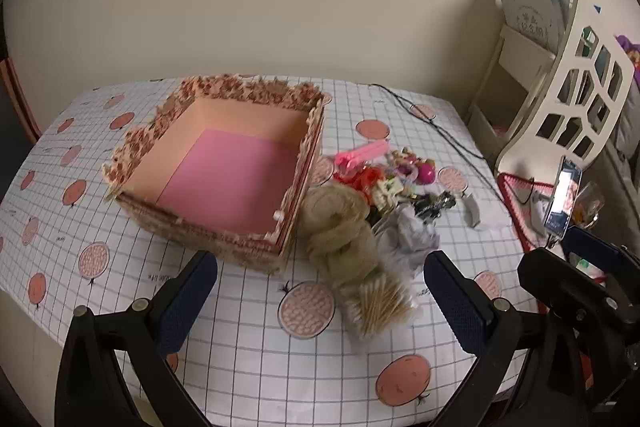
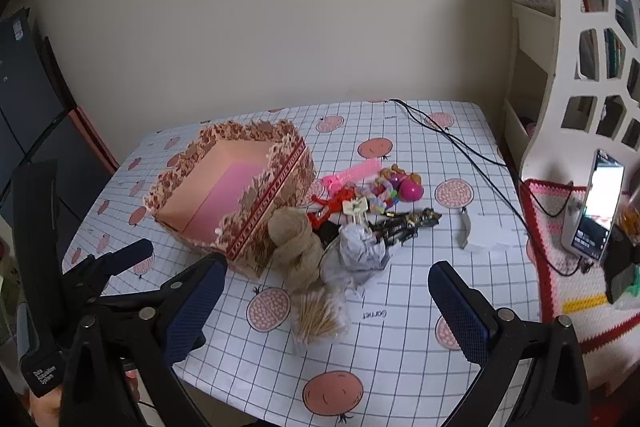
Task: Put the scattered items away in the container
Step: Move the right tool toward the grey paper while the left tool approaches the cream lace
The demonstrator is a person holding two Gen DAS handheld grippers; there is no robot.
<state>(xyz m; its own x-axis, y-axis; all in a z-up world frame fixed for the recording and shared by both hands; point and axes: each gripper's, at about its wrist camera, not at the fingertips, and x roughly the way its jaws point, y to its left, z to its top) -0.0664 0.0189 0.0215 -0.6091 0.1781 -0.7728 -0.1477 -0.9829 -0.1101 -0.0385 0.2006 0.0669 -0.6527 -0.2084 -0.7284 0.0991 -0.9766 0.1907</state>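
Box (image 2: pixel 256 227) (pink floor) beside clutter pile (image 2: pixel 352 227).

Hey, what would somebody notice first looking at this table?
Probably the open floral box, its pink floor bare, left of centre on the gridded tablecloth. Right beside it sprawls a pile of clutter, with a bag of cotton swabs nearest, between the left tongs, which gape wide.
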